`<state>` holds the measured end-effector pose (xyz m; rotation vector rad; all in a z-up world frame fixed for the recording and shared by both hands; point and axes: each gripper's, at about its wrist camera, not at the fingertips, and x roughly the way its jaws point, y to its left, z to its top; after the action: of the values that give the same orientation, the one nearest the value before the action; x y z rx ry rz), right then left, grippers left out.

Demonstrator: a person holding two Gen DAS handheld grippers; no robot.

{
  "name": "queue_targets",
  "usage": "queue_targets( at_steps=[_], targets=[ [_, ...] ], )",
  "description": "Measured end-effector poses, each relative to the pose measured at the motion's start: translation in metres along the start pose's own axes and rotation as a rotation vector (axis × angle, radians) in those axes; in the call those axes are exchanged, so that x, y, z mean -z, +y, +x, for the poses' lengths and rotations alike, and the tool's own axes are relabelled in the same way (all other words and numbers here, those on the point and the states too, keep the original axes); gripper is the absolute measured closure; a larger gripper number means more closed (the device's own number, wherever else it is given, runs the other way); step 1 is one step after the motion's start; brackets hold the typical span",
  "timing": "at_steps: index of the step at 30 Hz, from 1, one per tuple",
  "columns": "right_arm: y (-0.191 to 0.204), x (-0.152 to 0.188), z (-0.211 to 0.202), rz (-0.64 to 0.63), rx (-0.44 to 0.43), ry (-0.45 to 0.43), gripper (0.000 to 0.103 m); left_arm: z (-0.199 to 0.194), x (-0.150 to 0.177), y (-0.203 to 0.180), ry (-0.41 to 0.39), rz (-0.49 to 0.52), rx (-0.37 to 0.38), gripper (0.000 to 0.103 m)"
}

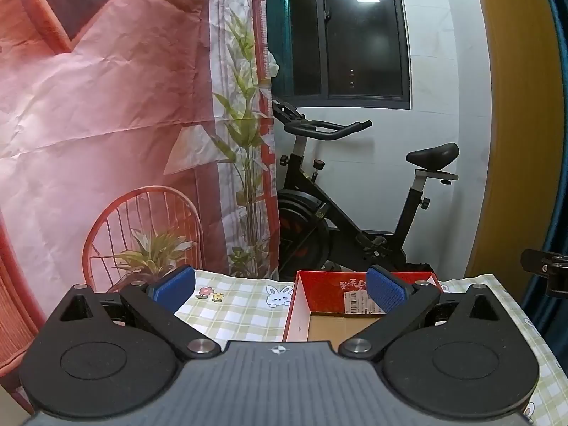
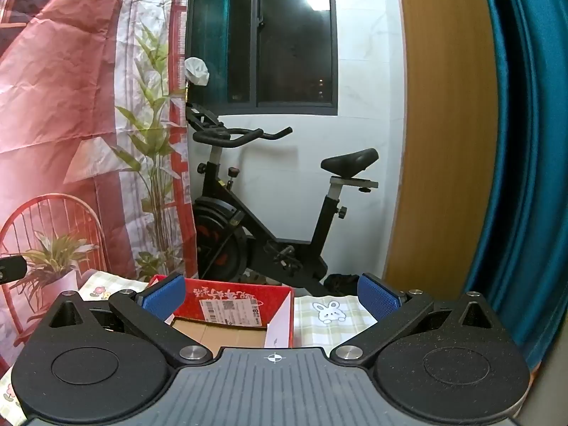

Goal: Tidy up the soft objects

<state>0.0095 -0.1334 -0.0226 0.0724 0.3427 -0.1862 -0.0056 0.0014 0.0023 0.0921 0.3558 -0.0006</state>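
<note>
My left gripper (image 1: 280, 289) and right gripper (image 2: 271, 296) stood spread wide, nothing between the blue pads. The open red cardboard box (image 1: 328, 285) sat lower centre on the green checked bunny-print tablecloth (image 1: 234, 305). I saw no soft objects; black exercise bike (image 2: 269, 213) behind

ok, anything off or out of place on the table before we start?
Nothing is spilled or damaged. Oddly, no soft objects show in either view: only the red box, apparently empty, on the checked tablecloth. Both grippers, left and right, are open and hold nothing.
</note>
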Motion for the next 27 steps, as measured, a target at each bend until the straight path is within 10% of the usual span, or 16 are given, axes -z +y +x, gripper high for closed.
queue_targets(
  at_steps=[27],
  targets=[
    [-0.0010,0.0004,0.0010,0.002,0.000,0.001,0.000,0.0005,0.0013,0.0011,0.000,-0.001,0.002,0.000]
  ],
)
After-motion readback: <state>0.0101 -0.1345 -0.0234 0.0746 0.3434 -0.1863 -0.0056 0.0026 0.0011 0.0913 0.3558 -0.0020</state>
